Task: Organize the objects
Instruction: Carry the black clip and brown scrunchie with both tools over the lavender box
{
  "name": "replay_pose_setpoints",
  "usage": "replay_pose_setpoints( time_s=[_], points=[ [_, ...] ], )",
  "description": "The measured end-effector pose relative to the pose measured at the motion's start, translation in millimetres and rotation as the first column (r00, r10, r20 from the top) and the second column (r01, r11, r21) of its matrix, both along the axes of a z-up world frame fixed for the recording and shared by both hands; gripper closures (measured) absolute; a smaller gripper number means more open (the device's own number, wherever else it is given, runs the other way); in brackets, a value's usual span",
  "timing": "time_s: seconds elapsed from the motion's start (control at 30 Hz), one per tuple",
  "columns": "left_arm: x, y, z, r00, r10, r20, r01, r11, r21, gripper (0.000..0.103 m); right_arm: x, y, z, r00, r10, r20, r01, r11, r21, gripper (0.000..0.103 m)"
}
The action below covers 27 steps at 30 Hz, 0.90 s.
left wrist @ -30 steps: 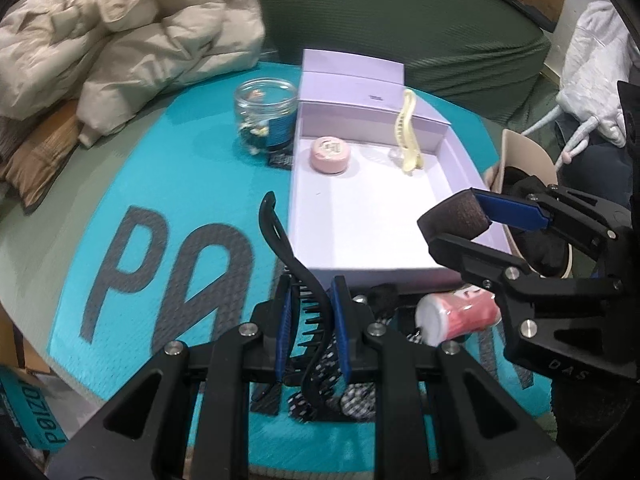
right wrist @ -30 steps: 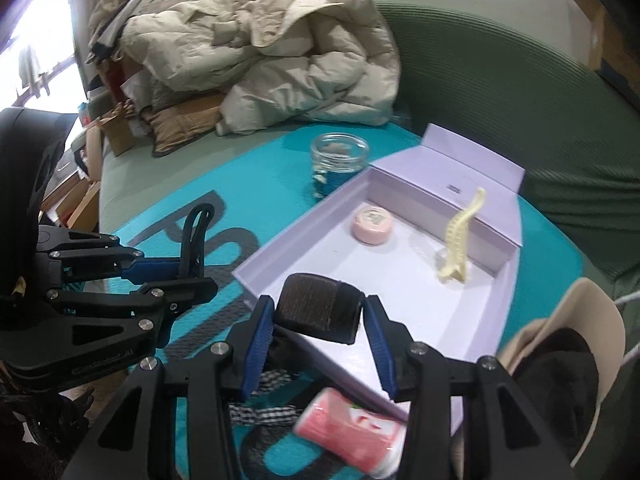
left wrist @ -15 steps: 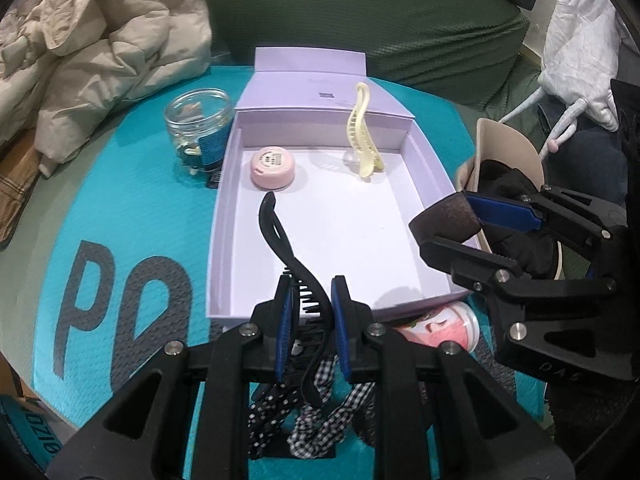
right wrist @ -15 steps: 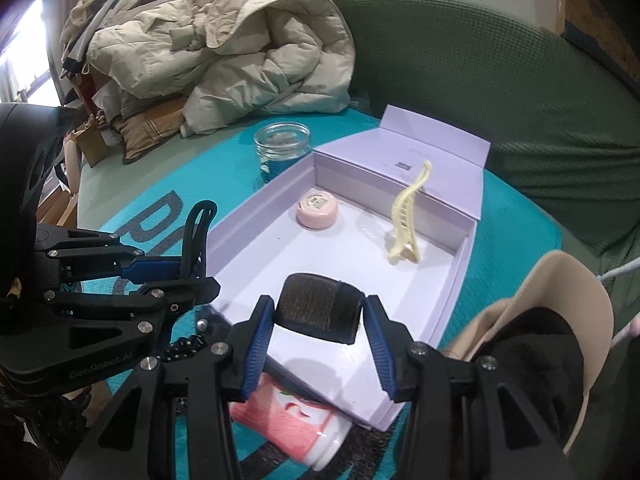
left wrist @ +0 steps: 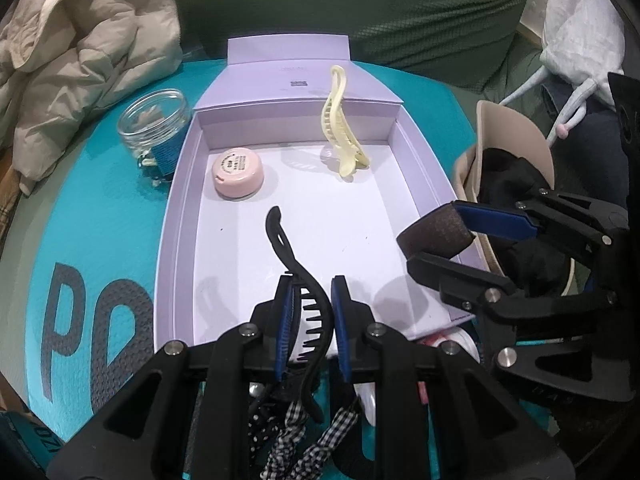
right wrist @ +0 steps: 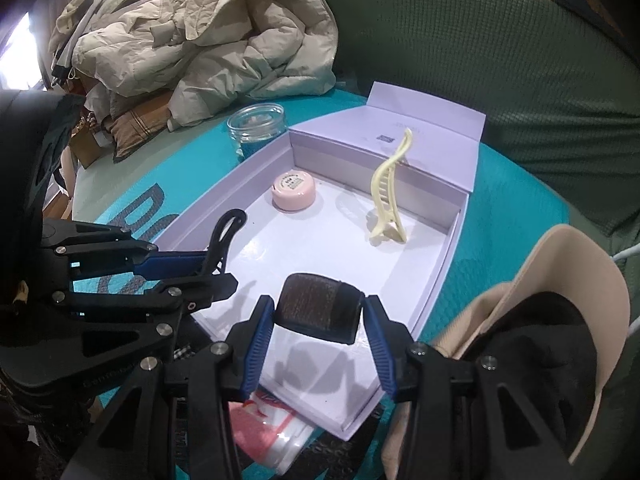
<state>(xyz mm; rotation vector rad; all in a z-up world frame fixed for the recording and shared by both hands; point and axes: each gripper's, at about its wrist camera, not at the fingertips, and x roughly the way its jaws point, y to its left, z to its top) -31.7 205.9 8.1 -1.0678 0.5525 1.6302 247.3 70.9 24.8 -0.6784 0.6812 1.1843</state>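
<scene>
- Two grippers are over the near end of one open lilac box (left wrist: 176, 216): the left gripper (left wrist: 311, 312) has its jaws pinching a black clip (left wrist: 298, 264), held upright above the box floor; the right gripper (right wrist: 320, 322) has its jaws pinching a dark roller (right wrist: 318, 308), also above the floor.
- Two things lie in the box — one pink tin (left wrist: 239, 173) near the far left corner, and one yellow clip (left wrist: 340, 128) standing on end by the far wall, well apart from the tin.
- The middle and near floor of the box is bare white — open room under both held things.
- Outside the box: one glass jar (left wrist: 154, 124) just beside its far left wall, one pink tube (right wrist: 266, 432) partly under the near edge, and one beige cap (right wrist: 568, 300) at the right wall.
- The box sits on a teal board (left wrist: 92, 200) that serves as worktop; checked fabric (left wrist: 296, 440) lies under the left gripper.
</scene>
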Motion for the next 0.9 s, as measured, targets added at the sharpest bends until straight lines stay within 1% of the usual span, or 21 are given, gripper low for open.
replay_pose_setpoints(
  time_s=[0.2, 0.53, 0.77, 0.9],
  points=[
    [-0.7, 9.4, -2.4, 1.000, -0.009, -0.001, 0.009, 1.000, 0.004, 0.085, 11.5, 3.7, -9.7, 1.000, -0.003, -0.017, 0.003, 1.000, -0.019, 0.056],
    [-3.5, 26.2, -2.0, 0.999, -0.044, -0.027, 0.045, 0.999, 0.012, 0.085, 23.4, 14.4, -7.5, 1.000, -0.003, -0.011, 0.003, 1.000, -0.003, 0.056],
    [-15.0, 40.2, -9.5, 0.998, -0.048, -0.043, 0.048, 0.999, -0.005, 0.085, 31.6, 29.0, -9.3, 1.000, 0.005, 0.006, -0.005, 1.000, -0.001, 0.056],
    [-19.9, 48.9, -13.9, 0.997, -0.055, -0.060, 0.054, 0.998, -0.015, 0.085, 38.4, 35.7, -10.1, 1.000, -0.014, 0.013, 0.014, 1.000, 0.005, 0.056]
  ],
)
